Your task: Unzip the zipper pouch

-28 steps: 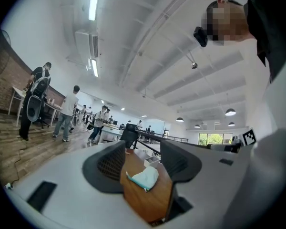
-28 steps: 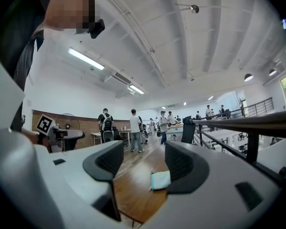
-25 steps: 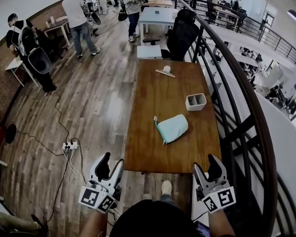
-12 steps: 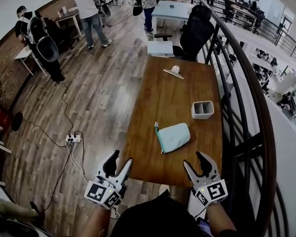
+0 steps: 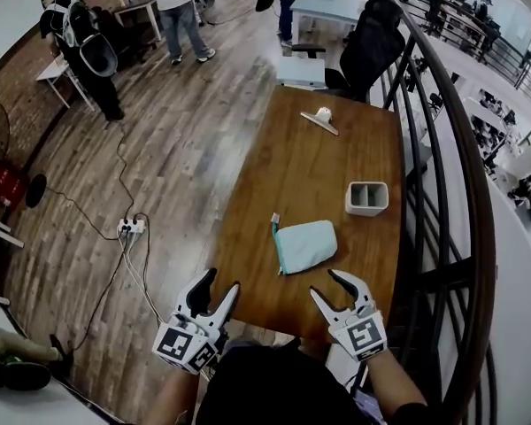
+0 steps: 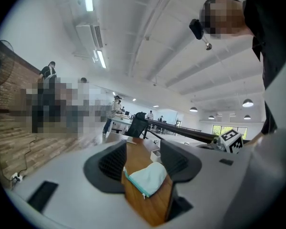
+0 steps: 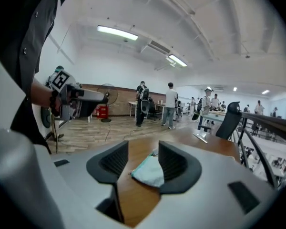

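Left gripper (image 5: 223, 280) and right gripper (image 5: 326, 283) hover near the pouch (image 5: 305, 245), jaws apart, empty; the right's have just been closing

Holding one in each hand, both pointed forward. The left gripper (image 5: 222, 282) has its jaws spread wide, with nothing pinched between the pads. The right gripper (image 5: 326, 283) tips down a bit; its jaws have just been closing in but they're apart too, gripping nothing. The left forearm (image 5: 170, 398) and right forearm (image 5: 391, 386) trail straight back behind the jaws.
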The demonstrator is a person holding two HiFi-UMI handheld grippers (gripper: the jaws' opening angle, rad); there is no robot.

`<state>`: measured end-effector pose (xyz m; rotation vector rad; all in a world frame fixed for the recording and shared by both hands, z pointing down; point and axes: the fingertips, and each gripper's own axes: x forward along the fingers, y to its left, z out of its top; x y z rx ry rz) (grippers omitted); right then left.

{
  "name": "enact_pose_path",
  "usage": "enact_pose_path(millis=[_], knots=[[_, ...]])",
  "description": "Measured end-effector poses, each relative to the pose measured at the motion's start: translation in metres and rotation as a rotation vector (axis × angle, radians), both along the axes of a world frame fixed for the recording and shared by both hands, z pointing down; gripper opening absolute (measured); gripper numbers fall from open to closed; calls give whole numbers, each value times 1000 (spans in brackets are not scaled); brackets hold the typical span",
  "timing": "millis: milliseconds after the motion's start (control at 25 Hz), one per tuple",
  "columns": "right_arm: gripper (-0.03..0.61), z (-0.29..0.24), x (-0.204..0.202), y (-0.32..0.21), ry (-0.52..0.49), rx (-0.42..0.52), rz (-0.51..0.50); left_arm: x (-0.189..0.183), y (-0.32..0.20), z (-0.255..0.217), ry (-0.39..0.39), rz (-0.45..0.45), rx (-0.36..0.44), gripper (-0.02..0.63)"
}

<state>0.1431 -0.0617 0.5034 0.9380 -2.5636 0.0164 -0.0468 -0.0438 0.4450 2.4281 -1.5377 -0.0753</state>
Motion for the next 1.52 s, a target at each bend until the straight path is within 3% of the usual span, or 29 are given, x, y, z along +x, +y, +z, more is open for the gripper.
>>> enact_pose_path(millis=[240,640,880,1040,1240,1520], knots=[[186,59,-13,-9,218,-54,-120,-9,-2,6,-14,-24,-39,222],[175,149,-26,-28,519,-157,-198,-36,-27,19,-32,24,-59,222],[198,163,-37,-43,582,-235,-239,-33,-44,27,-41,105,-112,222],[199,179,-42,-47,654,-308,-226,-47,-42,29,-23,106,-130,222],[179,194,-45,-47,639,-433,-183,-65,-43,38,-11,93,-156,222],[169,198,-50,-51,643,-449,-157,-81,-46,42,-21,80,-142,221]])
